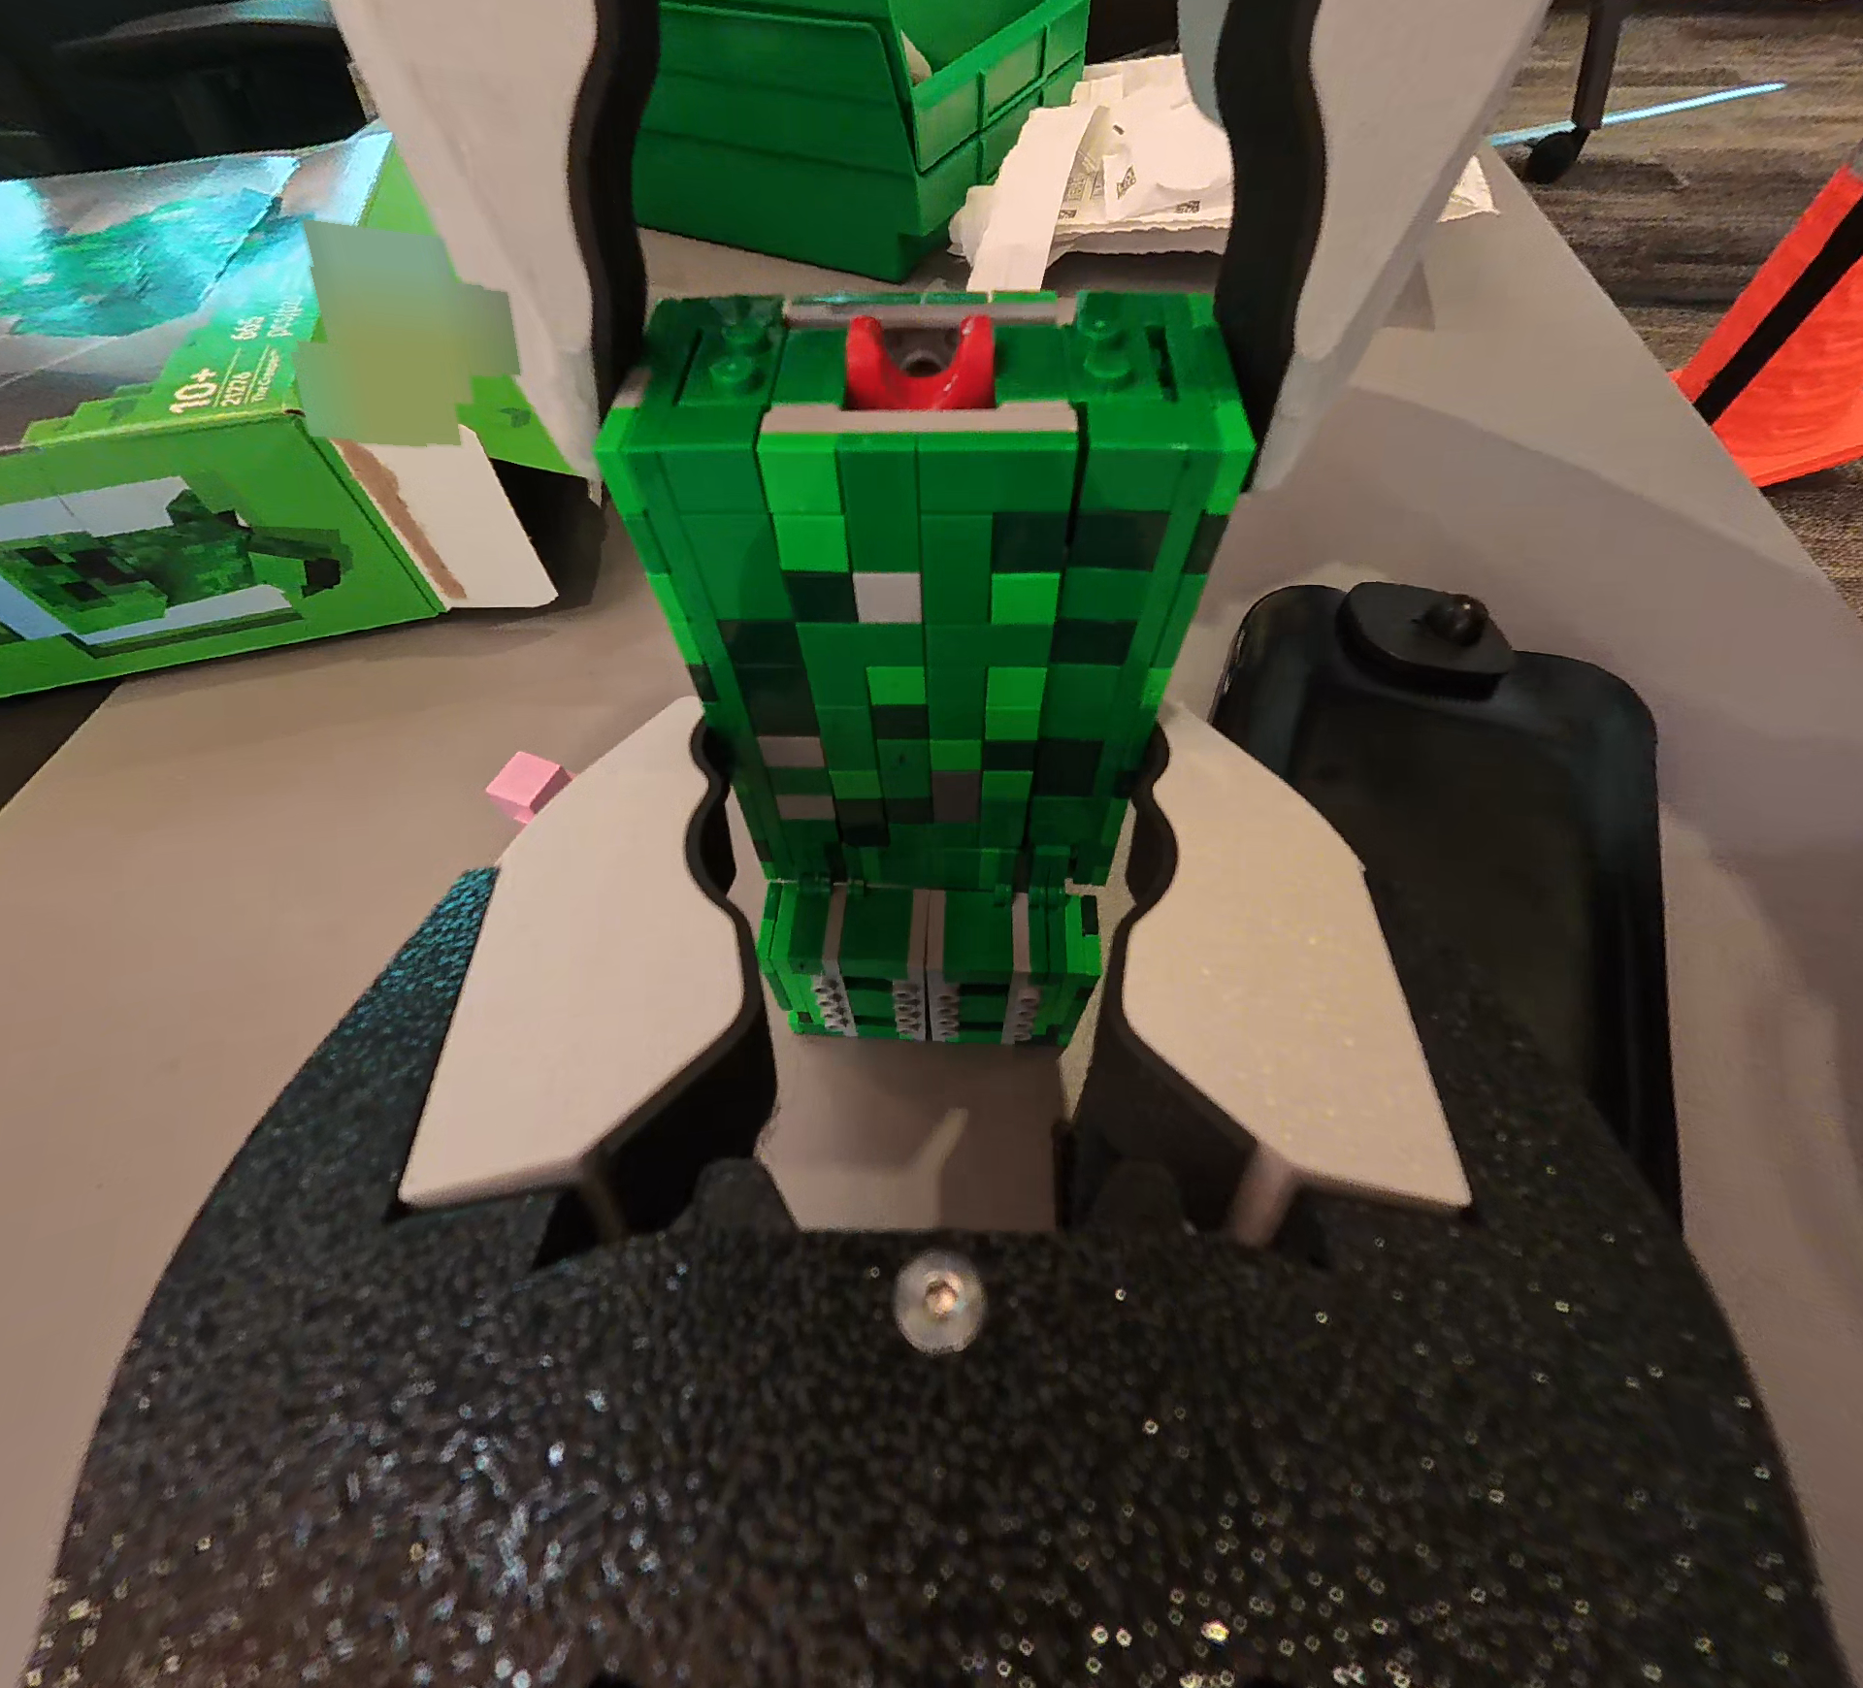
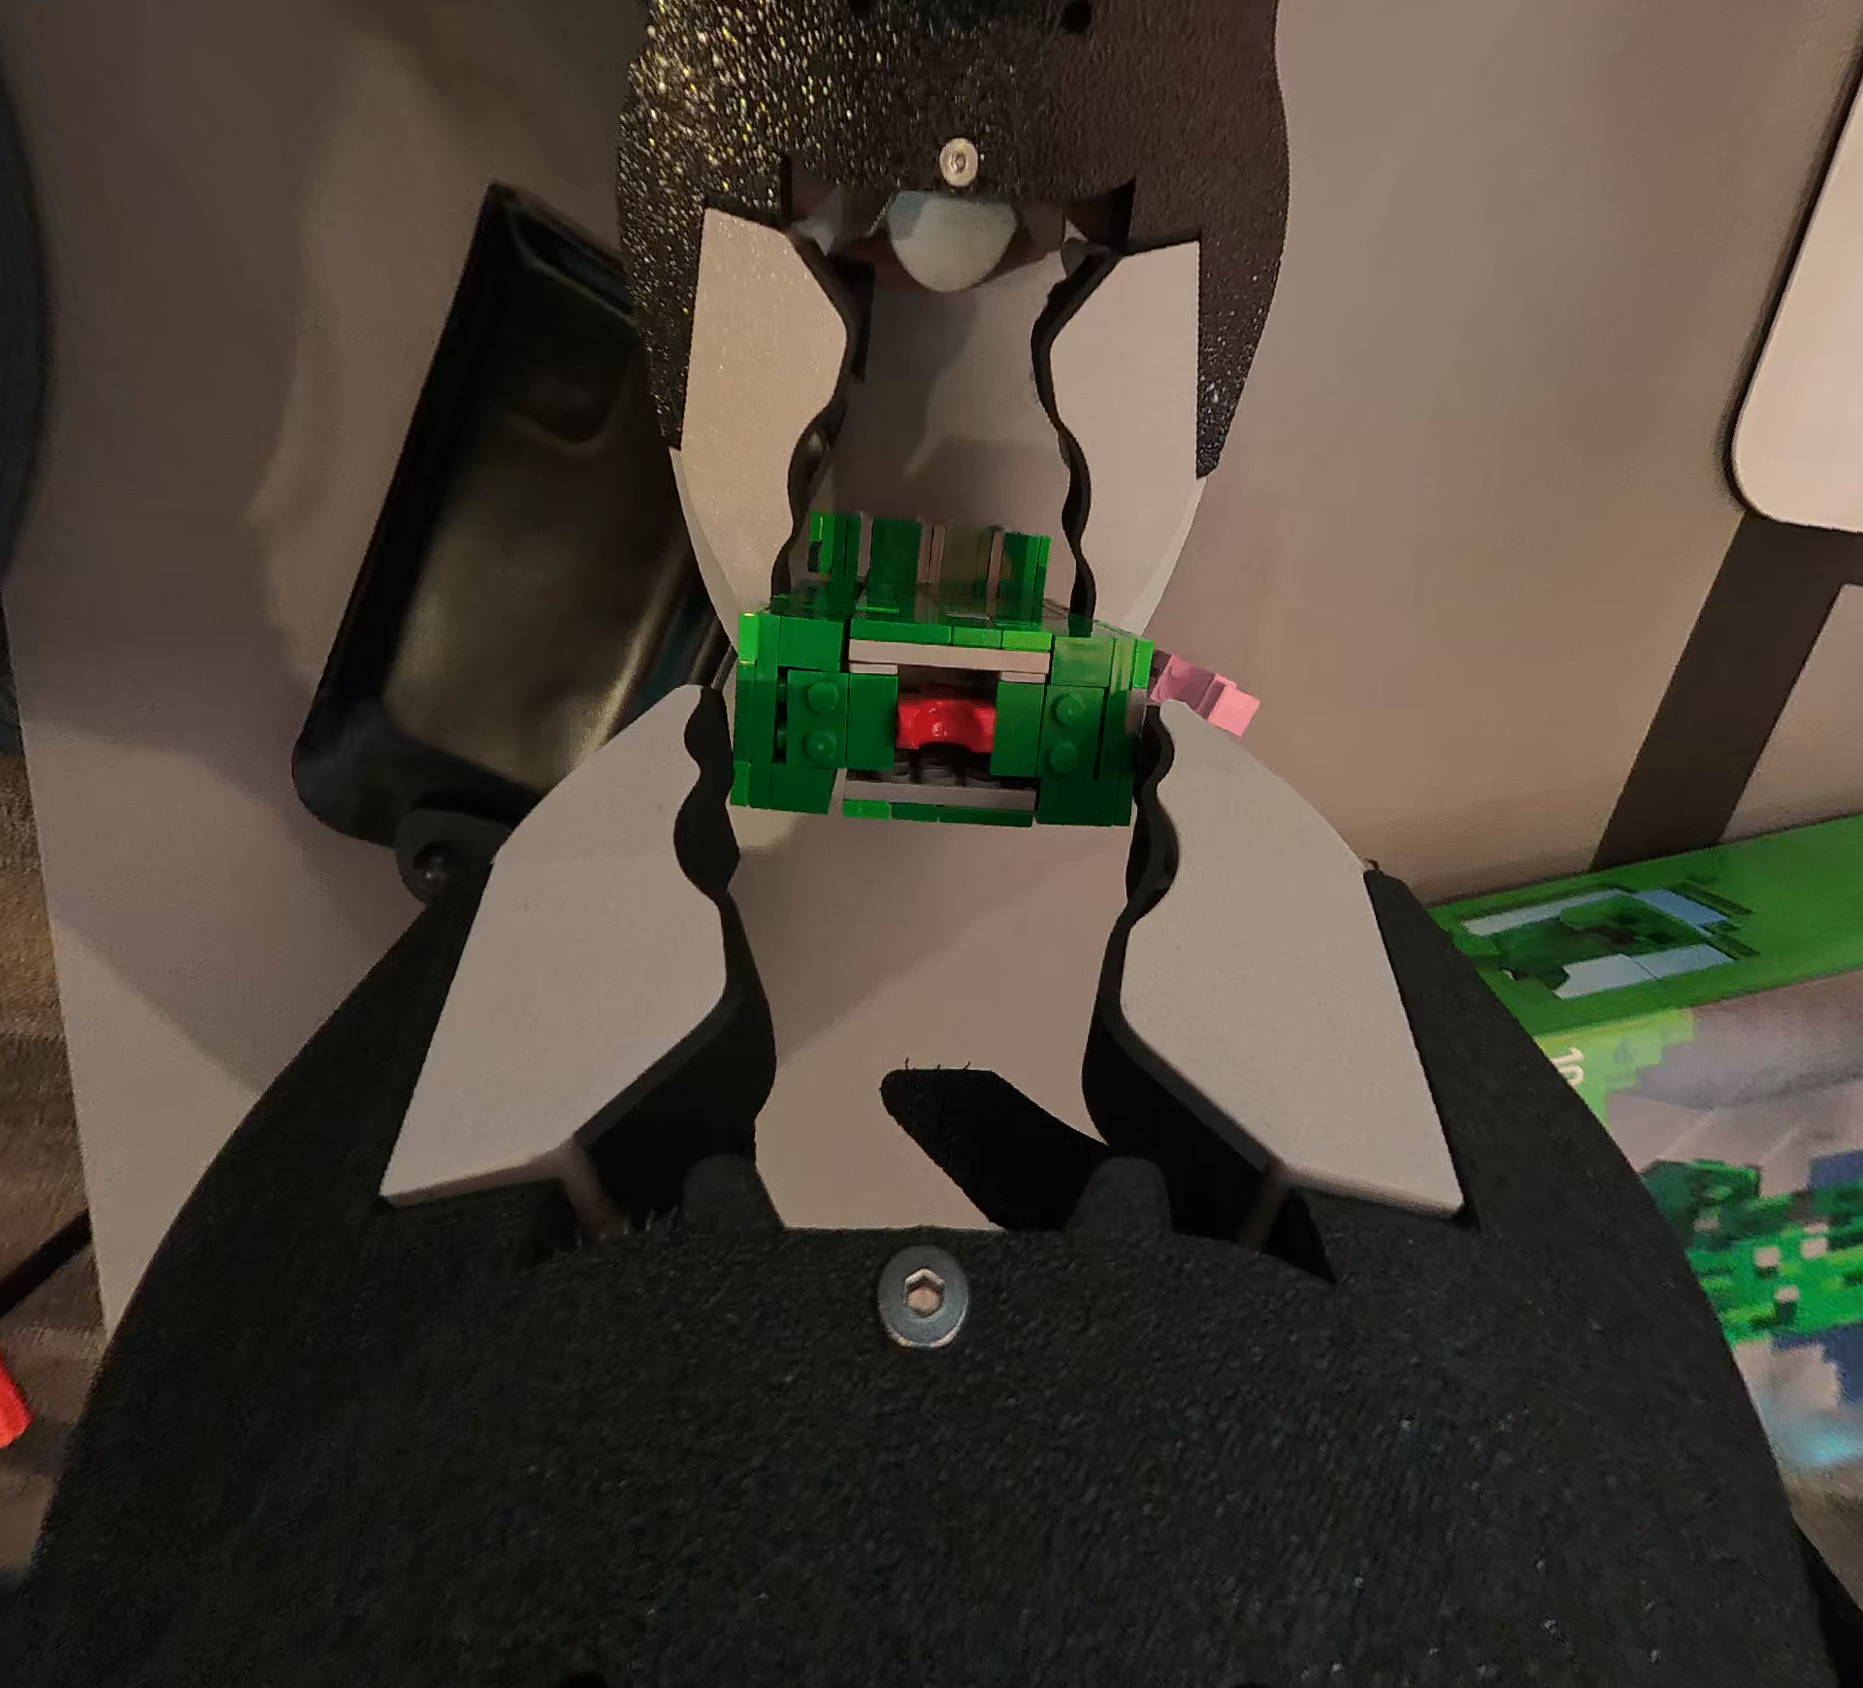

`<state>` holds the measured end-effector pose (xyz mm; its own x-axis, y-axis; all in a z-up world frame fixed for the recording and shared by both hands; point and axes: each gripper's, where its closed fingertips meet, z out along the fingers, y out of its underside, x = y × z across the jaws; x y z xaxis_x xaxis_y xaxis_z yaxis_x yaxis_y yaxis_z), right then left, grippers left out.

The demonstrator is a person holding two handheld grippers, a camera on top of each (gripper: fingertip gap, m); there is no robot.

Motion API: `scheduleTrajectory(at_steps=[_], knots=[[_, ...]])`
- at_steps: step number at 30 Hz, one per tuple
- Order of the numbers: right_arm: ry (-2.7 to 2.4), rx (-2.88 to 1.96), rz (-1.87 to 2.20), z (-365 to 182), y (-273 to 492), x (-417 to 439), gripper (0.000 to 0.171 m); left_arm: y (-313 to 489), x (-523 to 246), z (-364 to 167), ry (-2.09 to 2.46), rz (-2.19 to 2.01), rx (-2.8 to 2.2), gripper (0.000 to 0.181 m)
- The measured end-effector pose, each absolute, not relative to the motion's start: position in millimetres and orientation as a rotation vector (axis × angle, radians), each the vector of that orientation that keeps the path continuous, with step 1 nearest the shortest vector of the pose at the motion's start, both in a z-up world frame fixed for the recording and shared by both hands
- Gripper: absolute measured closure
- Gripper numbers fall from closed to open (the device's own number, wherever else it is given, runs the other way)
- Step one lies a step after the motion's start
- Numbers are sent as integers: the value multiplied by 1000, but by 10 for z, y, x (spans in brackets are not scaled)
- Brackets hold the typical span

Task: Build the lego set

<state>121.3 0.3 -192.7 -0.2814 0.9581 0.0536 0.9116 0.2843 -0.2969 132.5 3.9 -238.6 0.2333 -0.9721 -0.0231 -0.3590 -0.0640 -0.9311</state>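
A green pixel-patterned lego body is held between both grippers above the grey table. My left gripper is shut on its lower part, just above the feet section. My right gripper comes in from the far side, and its fingers press on the two sides of the studded top end. In the right wrist view, my right gripper clamps that top end, and the left gripper holds the far end. A red piece sits in the top recess.
A small pink brick lies on the table to the left and shows in the right wrist view. The green set box lies left, green bins and paper bags behind, and a black tray right. Some 5 cm of space lies between my two pairs of fingers.
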Motion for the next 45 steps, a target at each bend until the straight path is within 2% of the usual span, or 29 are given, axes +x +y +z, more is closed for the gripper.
scheduleTrajectory(at_steps=[18, 20, 22, 42, 44, 45], knots=[[-2307, -1756, 299, -1926, 5, 1209, 97, 25, 1331, -2371, 1273, -869, -1584, 101], [-2301, -1758, 303, -1925, 4, 1206, 98, 21, 1347, -2181, 1195, -919, -1507, 100], [-2299, -1754, 304, -1925, 3, 1207, 98, 26, 1310, -2036, 1162, -919, -1449, 104], [-2273, -1754, 310, -1925, 0, 1183, 97, 30, 1288, -2034, 1167, -916, -1447, 107], [-2263, -1752, 324, -1924, 1, 1179, 97, 37, 1285, -2041, 1162, -907, -1458, 106], [-2259, -1755, 325, -1923, 3, 1180, 97, 54, 1281, -2099, 1176, -886, -1494, 96]])
